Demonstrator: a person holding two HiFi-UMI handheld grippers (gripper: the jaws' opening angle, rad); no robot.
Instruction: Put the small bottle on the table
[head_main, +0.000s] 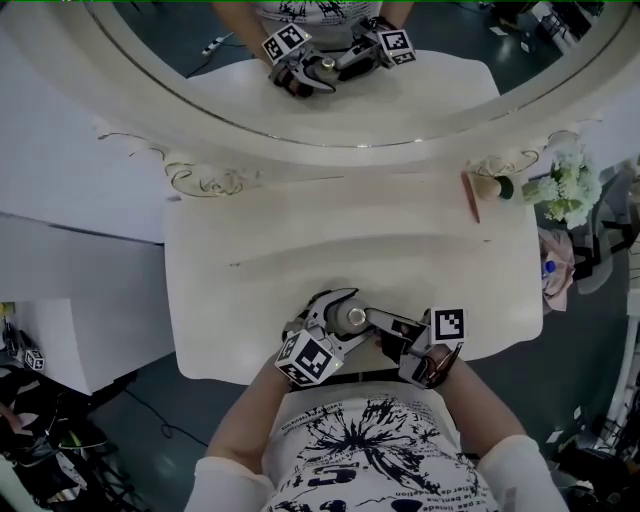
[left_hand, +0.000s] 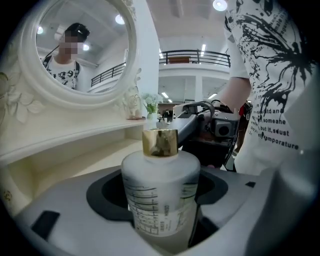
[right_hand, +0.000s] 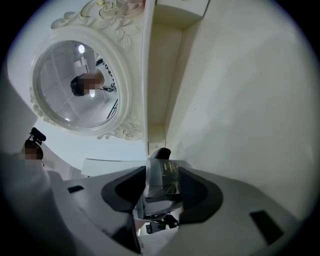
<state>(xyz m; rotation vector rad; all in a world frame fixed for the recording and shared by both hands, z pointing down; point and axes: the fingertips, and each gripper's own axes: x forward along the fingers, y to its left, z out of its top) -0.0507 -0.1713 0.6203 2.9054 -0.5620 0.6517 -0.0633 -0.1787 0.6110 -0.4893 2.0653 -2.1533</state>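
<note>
The small bottle (head_main: 353, 318) is white with a gold cap and a printed label. It stands upright over the near edge of the white dressing table (head_main: 300, 240), close to my body. My left gripper (head_main: 338, 312) is shut on the bottle (left_hand: 161, 195), its dark pads on both sides of the body. My right gripper (head_main: 374, 321) reaches in from the right, and in the right gripper view the bottle (right_hand: 162, 177) sits between its pads, which touch it. Whether the bottle's base rests on the table is hidden.
A large oval mirror (head_main: 330, 60) in a carved frame stands behind a raised shelf at the back. On the shelf's right end are a small brush (head_main: 492, 187), a pink stick (head_main: 471, 197) and white flowers (head_main: 566, 186). The table's edge runs just under the grippers.
</note>
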